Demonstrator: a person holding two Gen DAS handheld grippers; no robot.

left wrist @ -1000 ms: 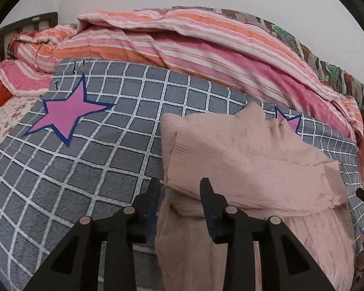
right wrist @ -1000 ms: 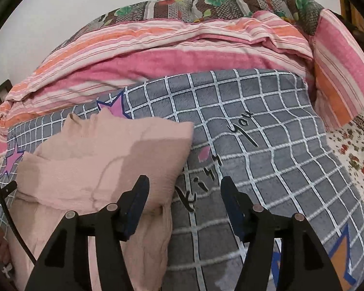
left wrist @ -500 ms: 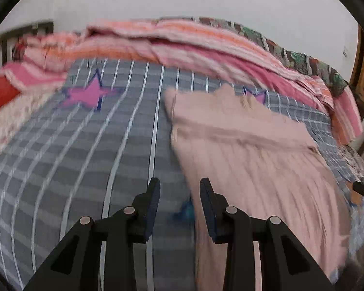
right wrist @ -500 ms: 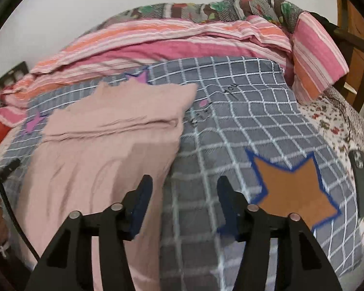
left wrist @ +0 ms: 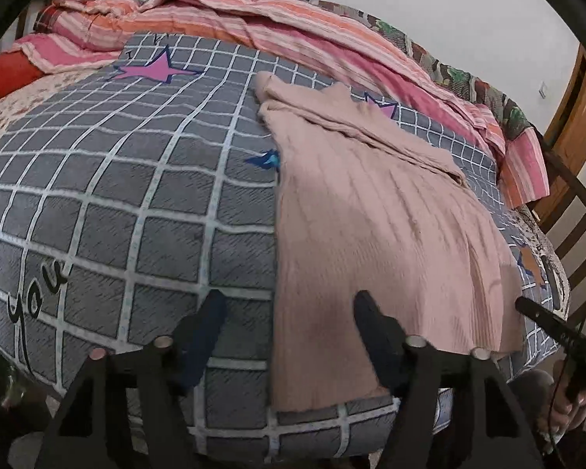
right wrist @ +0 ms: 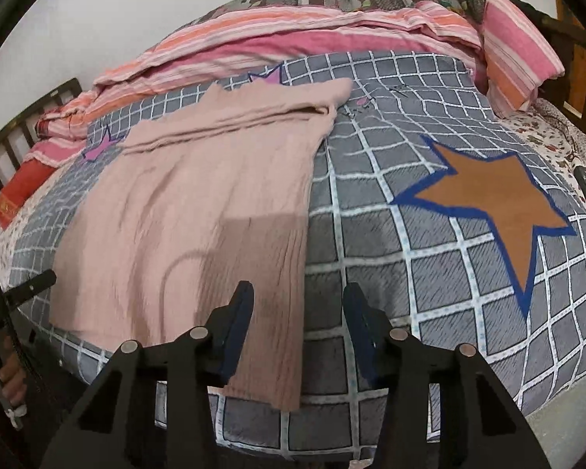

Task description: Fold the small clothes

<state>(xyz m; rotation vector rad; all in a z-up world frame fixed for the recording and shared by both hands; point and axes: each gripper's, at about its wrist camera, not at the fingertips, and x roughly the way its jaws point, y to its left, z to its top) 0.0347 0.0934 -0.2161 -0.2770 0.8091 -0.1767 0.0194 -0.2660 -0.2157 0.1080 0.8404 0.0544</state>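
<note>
The pale pink ribbed knit garment [left wrist: 375, 211] lies flat at frame centre on the grey checked star-print bedspread [left wrist: 109, 195], its top already folded over; remaining folds look undone. The left tool [left wrist: 289, 312] and right tool [right wrist: 297, 305] both gape empty over its near hem corners. Bare bedspread flanks the garment, with striped quilts [right wrist: 293, 35] along the upper frame.

Pink garment [left wrist: 379, 211] hem hidden behind left gripper [left wrist: 289, 324].
</note>
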